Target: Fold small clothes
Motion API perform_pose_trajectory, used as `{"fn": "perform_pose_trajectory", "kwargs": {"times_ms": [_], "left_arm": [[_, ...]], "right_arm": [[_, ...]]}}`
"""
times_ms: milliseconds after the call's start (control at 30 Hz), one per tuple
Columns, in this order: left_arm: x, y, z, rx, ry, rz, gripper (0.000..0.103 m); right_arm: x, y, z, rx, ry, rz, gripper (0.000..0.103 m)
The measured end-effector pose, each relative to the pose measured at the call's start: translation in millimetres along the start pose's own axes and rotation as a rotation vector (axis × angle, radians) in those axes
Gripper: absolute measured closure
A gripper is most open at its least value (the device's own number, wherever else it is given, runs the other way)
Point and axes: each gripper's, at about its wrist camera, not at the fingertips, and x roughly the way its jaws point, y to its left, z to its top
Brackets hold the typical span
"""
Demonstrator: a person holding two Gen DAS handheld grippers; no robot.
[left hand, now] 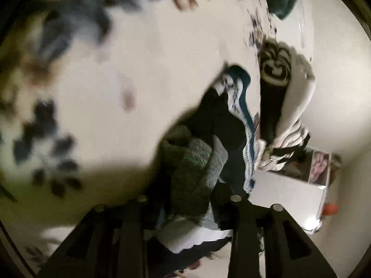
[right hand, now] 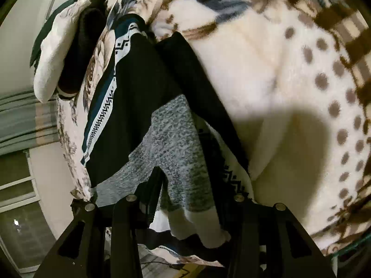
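Grey marled garment (right hand: 171, 153): we see it draped between our right gripper (right hand: 185, 210) fingers, on the fleece blanket (right hand: 266, 74).
Left gripper (left hand: 189, 210): jaws apart, cloth between; grip unclear.
Right gripper: likewise unclear.

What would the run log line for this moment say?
step: fold socks | item: grey marled sock on black patterned sock | surface: floral blanket | left gripper: open | right gripper: open, sock between fingers

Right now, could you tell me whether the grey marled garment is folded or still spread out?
Not folded: the grey marled garment drapes loosely over the dark patterned garment on the blanket.
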Motion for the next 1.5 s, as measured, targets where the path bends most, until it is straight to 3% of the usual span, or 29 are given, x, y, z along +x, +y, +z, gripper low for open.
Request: {"fn": "perform_pose_trajectory", "kwargs": {"times_ms": [33,100,300,333,400,467,533,567,600,633,733,800,833,867,900,967,1033,1133,1267,1300,1333,1367,1400,1433,1467,1500], "left_arm": [[-2,-6,0,0.030,0.000,0.021,0.065],[-4,-24,-2,0.110,0.002,0.078,0.045],[34,-72,-10,0.370,0.022,0.259,0.045],[42,-74,-13,0.400,0.027,0.248,0.046],[55,-80,-18,0.417,0.071,0.196,0.076],[58,-83,-19,0.392,0.111,0.076,0.077],[52,-72,-14,0.310,0.118,-0.050,0.077],[50,-62,-8,0.264,0.120,-0.078,0.076],[48,-49,-2,0.221,0.115,-0.057,0.076],[44,-37,5,0.201,0.096,-0.002,0.076],[35,-21,18,0.152,0.098,0.021,0.073],[32,-33,17,0.186,0.106,0.063,0.070],[29,-42,17,0.205,0.105,0.096,0.069],[27,-49,16,0.226,0.097,0.133,0.064],[24,-61,15,0.268,0.077,0.181,0.047],[19,-84,13,0.358,0.029,0.237,0.029],[24,-102,19,0.419,-0.006,0.279,0.029],[44,-108,42,0.425,-0.027,0.312,0.029],[81,-112,66,0.462,-0.012,0.419,0.029],[86,-115,68,0.482,-0.013,0.443,0.030],[90,-119,68,0.504,-0.018,0.460,0.031],[92,-123,66,0.530,-0.029,0.472,0.031],[92,-128,64,0.563,-0.047,0.473,0.042],[92,-132,61,0.598,-0.056,0.476,0.056],[93,-136,59,0.623,-0.057,0.486,0.088],[93,-140,58,0.646,-0.054,0.490,0.091]], "right_arm": [[-2,3,-1,-0.009,-0.004,-0.020,0.060],[-10,12,-3,-0.042,-0.025,-0.061,0.050],[-24,42,-5,-0.132,-0.125,-0.146,0.048],[-21,44,-3,-0.145,-0.126,-0.156,0.048],[-14,51,0,-0.165,-0.121,-0.155,0.049],[-7,54,4,-0.173,-0.103,-0.111,0.054],[-5,53,7,-0.164,-0.076,-0.052,0.074],[-6,45,10,-0.138,-0.067,-0.016,0.080],[-7,36,12,-0.099,-0.068,0.005,0.089],[-9,24,15,-0.051,-0.070,0.020,0.090],[-13,-1,17,0.031,-0.087,-0.002,0.091],[-14,6,14,-0.021,-0.074,-0.060,0.089],[-15,12,13,-0.041,-0.069,-0.085,0.082],[-17,19,13,-0.050,-0.063,-0.114,0.077],[-19,25,13,-0.052,-0.064,-0.129,0.070],[-31,39,14,-0.075,-0.107,-0.133,0.059],[-40,53,21,-0.102,-0.172,-0.131,0.053],[-41,65,41,-0.107,-0.229,-0.119,0.053],[-24,80,82,-0.110,-0.265,-0.141,0.053],[-20,83,89,-0.121,-0.267,-0.157,0.053],[-16,86,94,-0.133,-0.271,-0.172,0.065],[-13,90,97,-0.150,-0.291,-0.178,0.083],[-11,93,99,-0.163,-0.298,-0.194,0.096],[-10,97,100,-0.175,-0.308,-0.217,0.096],[-12,101,99,-0.192,-0.332,-0.233,0.096],[-13,104,96,-0.201,-0.346,-0.247,0.096]]}}
